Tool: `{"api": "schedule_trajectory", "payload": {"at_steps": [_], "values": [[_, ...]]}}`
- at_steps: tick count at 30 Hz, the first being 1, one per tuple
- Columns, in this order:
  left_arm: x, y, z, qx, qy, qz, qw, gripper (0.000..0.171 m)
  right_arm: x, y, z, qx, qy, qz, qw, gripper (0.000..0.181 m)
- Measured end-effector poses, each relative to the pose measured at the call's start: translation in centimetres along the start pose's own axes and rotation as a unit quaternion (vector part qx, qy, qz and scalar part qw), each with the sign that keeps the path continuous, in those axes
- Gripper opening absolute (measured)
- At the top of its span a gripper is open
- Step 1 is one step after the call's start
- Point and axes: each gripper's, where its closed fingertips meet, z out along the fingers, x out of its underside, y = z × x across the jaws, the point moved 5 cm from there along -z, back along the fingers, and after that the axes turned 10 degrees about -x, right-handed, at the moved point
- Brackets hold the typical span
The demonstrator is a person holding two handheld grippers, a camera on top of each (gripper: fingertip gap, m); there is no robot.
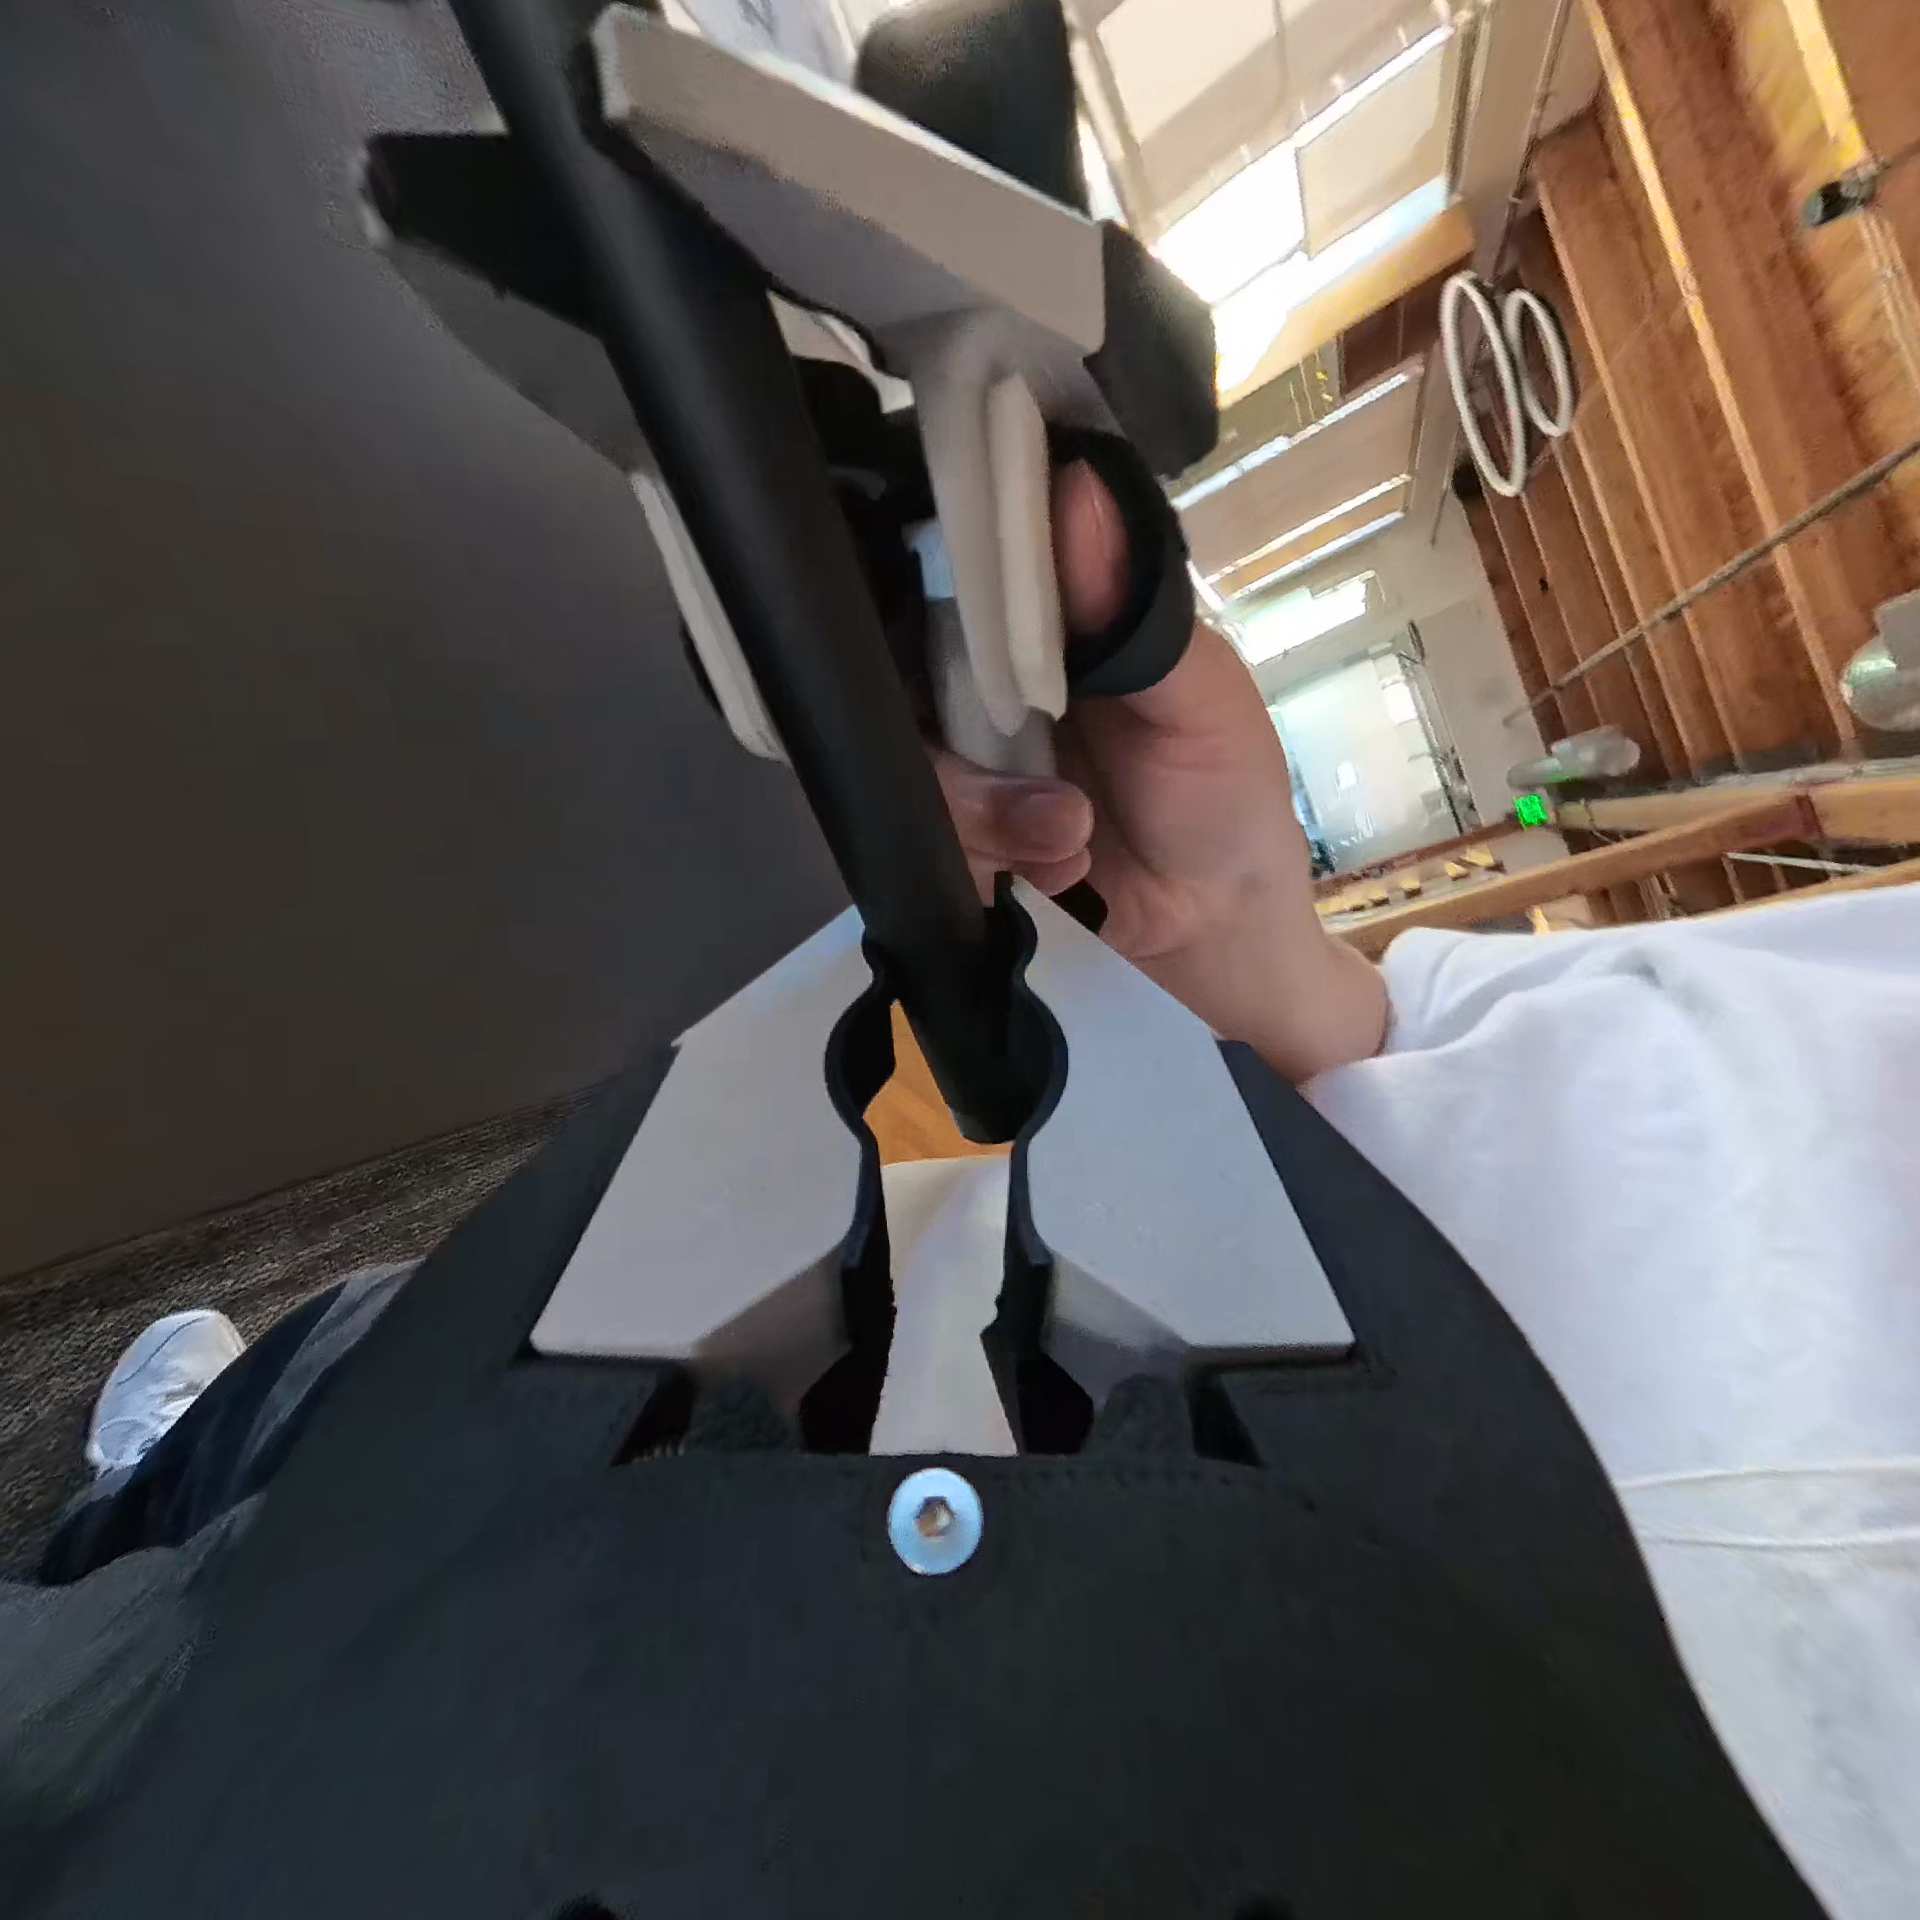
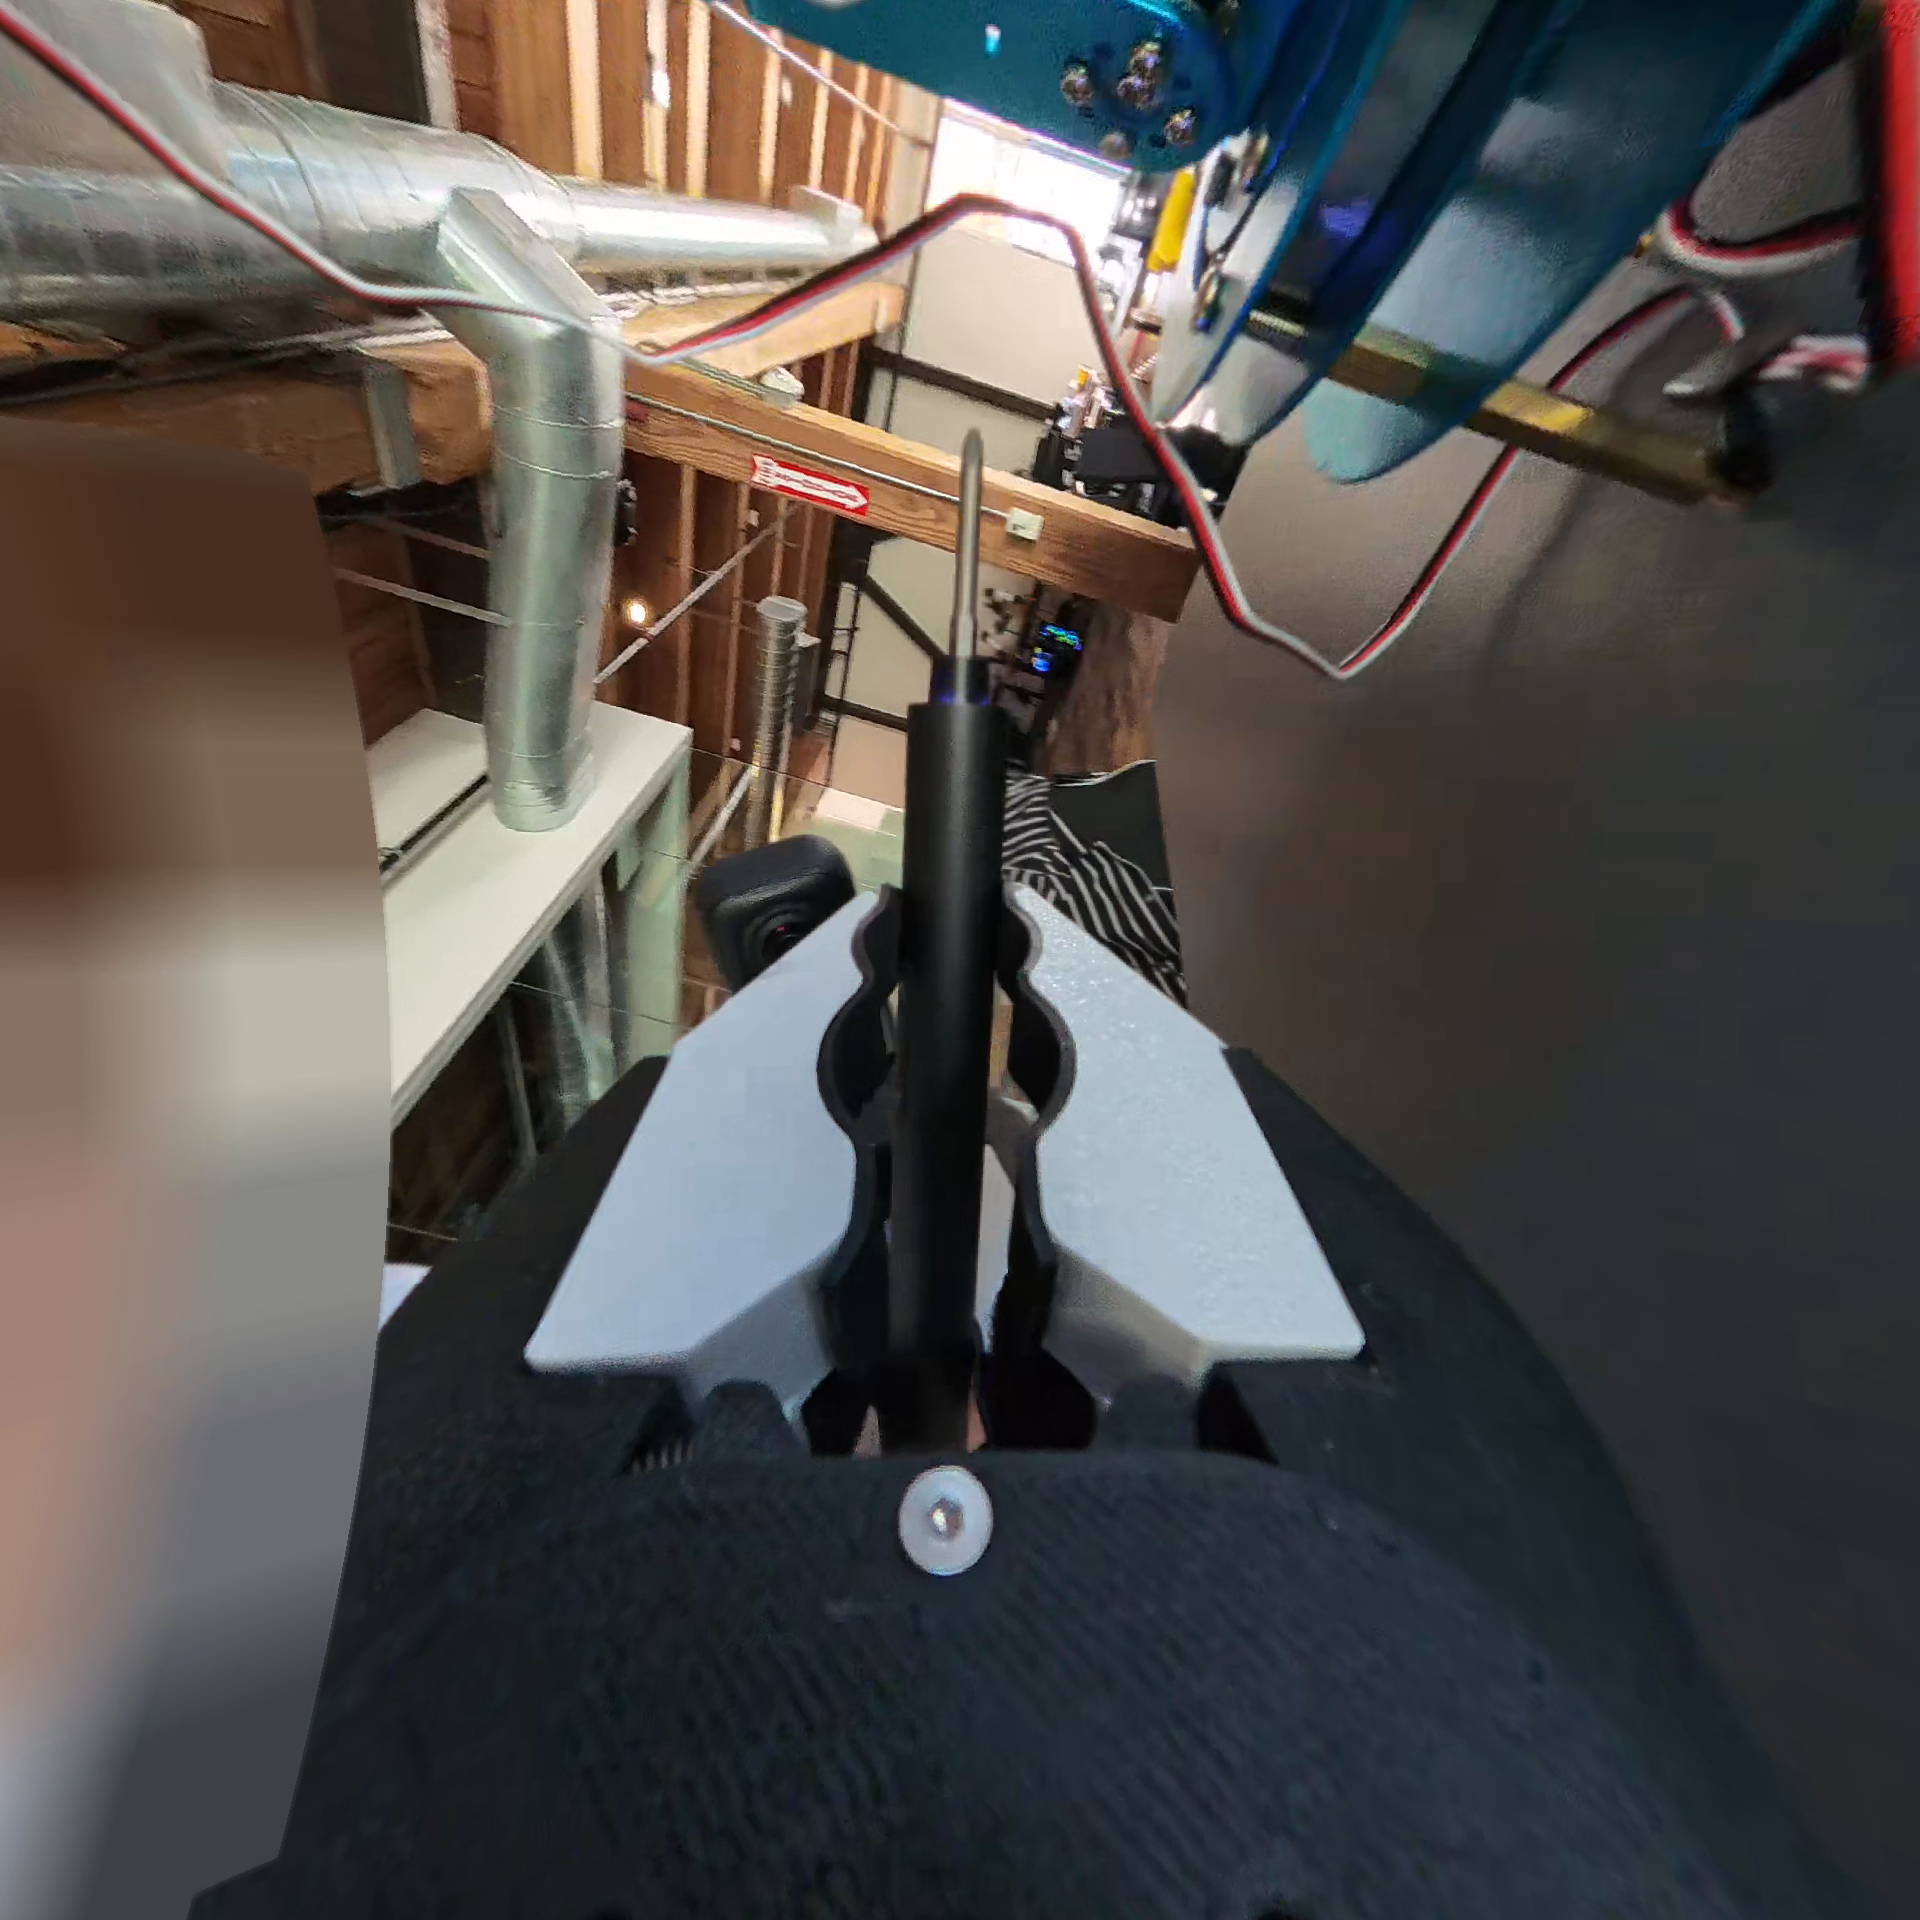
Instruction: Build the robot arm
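In the right wrist view my right gripper (image 2: 951, 925) is shut on a black electric screwdriver (image 2: 951, 810), gripped along its body between the black notched pads. Its metal bit (image 2: 969, 540) points up towards a blue metal robot part (image 2: 1455, 208), a short gap away. In the left wrist view my left gripper (image 1: 951, 940) is shut on the lower end of a black rod (image 1: 790, 582), which sits in the round notch of the pads. The rod runs up and left past the other gripper's grey trigger handle (image 1: 997, 582), held by a hand (image 1: 1195, 810). I cannot tell whether the rod is the screwdriver.
Red, white and black wires (image 2: 1143, 343) and a brass standoff (image 2: 1538, 416) hang from the blue part. Silver ducts (image 2: 540, 520) and wooden beams (image 2: 914, 488) are behind. A dark panel (image 1: 312, 623) fills the left; a white garment (image 1: 1610, 1247) and a shoe (image 1: 156, 1382) show. There is about 11 centimetres between the tips of the two grippers.
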Motion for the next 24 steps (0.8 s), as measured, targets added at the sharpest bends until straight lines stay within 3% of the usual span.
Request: {"api": "schedule_trajectory", "payload": {"at_steps": [2,6,9,12,16,19,21,24], "values": [[0.2,-0.7,0.3,0.035,0.012,-0.002,0.999,0.015,0.1,0.5,-1.1,-0.020,-0.018,0.014,1.000,0.016],[0.1,-0.7,0.0,0.061,0.031,0.007,0.998,0.041,-0.7,1.0,-4.2,-0.046,-0.083,0.049,0.994,0.016],[-1.1,1.3,-2.2,0.042,0.022,0.037,0.998,0.043,-2.2,0.7,-6.9,-0.015,-0.135,0.031,0.990,0.016],[-5.3,4.9,-5.3,-0.035,-0.021,0.116,0.992,0.037,-3.8,0.3,-9.5,0.045,-0.171,-0.001,0.984,0.016],[-14.4,8.5,-8.0,-0.142,-0.090,0.267,0.949,0.025,-5.7,-0.1,-11.9,0.097,-0.223,-0.017,0.970,0.016],[-19.6,8.4,-7.3,-0.152,-0.109,0.369,0.910,0.020,-6.2,-0.5,-12.9,0.118,-0.265,-0.015,0.957,0.016],[-21.5,7.8,-6.4,-0.142,-0.138,0.436,0.878,0.006,-6.2,-1.0,-13.1,0.125,-0.288,-0.008,0.949,0.016],[-21.3,7.6,-4.1,-0.078,-0.070,0.482,0.870,0.007,-6.0,-1.3,-13.2,0.127,-0.319,-0.007,0.939,0.016]]}}
